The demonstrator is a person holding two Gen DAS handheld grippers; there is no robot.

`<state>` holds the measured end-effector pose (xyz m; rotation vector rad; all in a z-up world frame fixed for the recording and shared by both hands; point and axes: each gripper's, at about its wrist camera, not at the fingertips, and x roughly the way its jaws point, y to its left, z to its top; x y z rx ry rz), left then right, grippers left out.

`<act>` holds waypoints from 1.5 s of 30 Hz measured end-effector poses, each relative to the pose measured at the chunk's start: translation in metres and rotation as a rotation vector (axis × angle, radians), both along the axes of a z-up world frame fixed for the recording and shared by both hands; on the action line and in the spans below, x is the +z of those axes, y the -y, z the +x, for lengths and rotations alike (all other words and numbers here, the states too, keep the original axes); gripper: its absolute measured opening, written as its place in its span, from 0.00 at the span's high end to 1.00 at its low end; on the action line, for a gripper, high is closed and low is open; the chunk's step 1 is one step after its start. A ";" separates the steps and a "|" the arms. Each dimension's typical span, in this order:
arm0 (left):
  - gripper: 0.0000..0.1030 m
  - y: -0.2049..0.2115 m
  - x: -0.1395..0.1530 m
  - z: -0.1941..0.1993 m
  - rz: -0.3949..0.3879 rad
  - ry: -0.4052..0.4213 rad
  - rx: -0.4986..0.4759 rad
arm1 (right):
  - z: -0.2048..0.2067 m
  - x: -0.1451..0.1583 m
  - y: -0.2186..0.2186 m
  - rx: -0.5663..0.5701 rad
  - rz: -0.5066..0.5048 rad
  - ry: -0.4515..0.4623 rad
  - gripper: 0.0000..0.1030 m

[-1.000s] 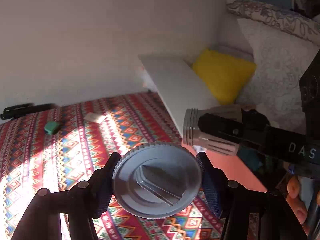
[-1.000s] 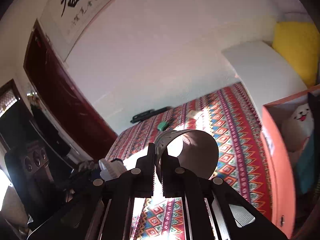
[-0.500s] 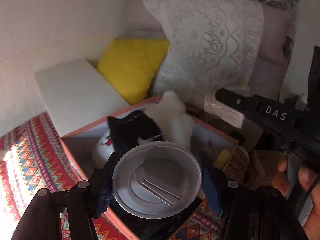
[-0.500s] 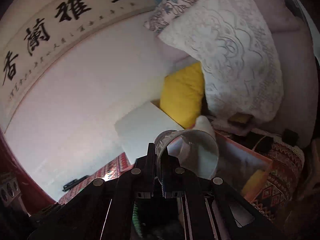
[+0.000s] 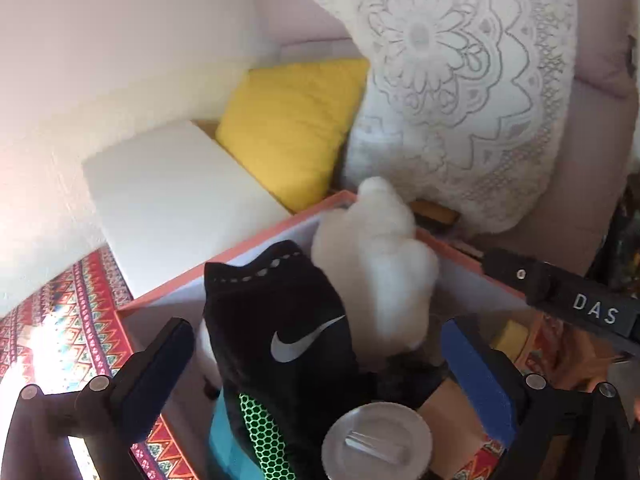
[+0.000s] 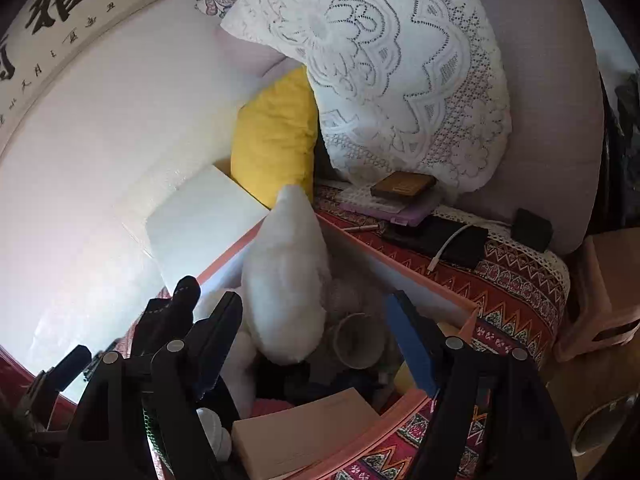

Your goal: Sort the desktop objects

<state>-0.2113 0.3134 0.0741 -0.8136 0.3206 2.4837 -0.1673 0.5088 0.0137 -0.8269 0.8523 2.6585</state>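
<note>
Both claws are hanging wide and empty over the salmon-pink plastic bin [image 5: 256, 245]. The left claw [image 5: 320, 360] is hovering above the round grey ribbed lid [image 5: 377, 440], lying inside beside the black sock [image 5: 288, 336]. The right claw [image 6: 316, 340] is hovering over the grey open cup [image 6: 358, 342], lying on its side against the white plush toy [image 6: 286, 276].

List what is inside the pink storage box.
Inside the pink storage box: a white plush toy, a black sock with a white swoosh, a round grey lid, a beige cup and a tan notebook. Whatever lies beneath them is covered.
</note>
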 end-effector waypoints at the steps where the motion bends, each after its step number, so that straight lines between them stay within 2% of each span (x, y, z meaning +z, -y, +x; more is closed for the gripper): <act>1: 0.01 0.001 -0.001 0.001 -0.005 -0.004 0.004 | 0.000 -0.001 0.000 0.002 0.005 0.007 0.25; 9: 0.01 0.007 0.001 0.012 -0.041 -0.056 0.021 | 0.002 0.004 0.017 0.014 0.072 0.031 0.23; 15: 0.01 0.031 0.011 0.031 -0.026 -0.072 0.052 | 0.006 0.017 0.046 0.030 0.149 0.041 0.23; 20: 0.01 0.065 0.016 0.063 -0.009 -0.089 0.094 | 0.027 0.037 0.085 0.029 0.272 0.000 0.10; 23: 0.01 0.082 0.015 0.081 -0.021 -0.100 0.108 | 0.046 0.037 0.113 0.032 0.322 -0.015 0.08; 25: 0.01 0.095 0.013 0.092 -0.027 -0.109 0.114 | 0.058 0.033 0.130 0.047 0.322 -0.020 0.08; 31: 0.01 0.151 0.000 0.102 0.011 -0.066 0.181 | 0.075 0.025 0.181 0.115 0.284 -0.026 0.07; 35: 0.01 0.213 -0.014 0.093 -0.002 -0.058 0.274 | 0.062 0.032 0.237 0.249 0.313 -0.065 0.07; 37: 0.01 0.252 -0.017 0.076 -0.025 -0.047 0.332 | 0.043 0.035 0.274 0.377 0.315 -0.093 0.07; 42: 0.01 0.359 -0.028 0.015 -0.055 0.009 0.439 | -0.048 0.033 0.376 0.779 0.333 -0.095 0.06; 45: 0.01 0.417 -0.048 -0.041 -0.055 0.079 0.465 | -0.120 0.021 0.433 0.898 0.435 -0.057 0.06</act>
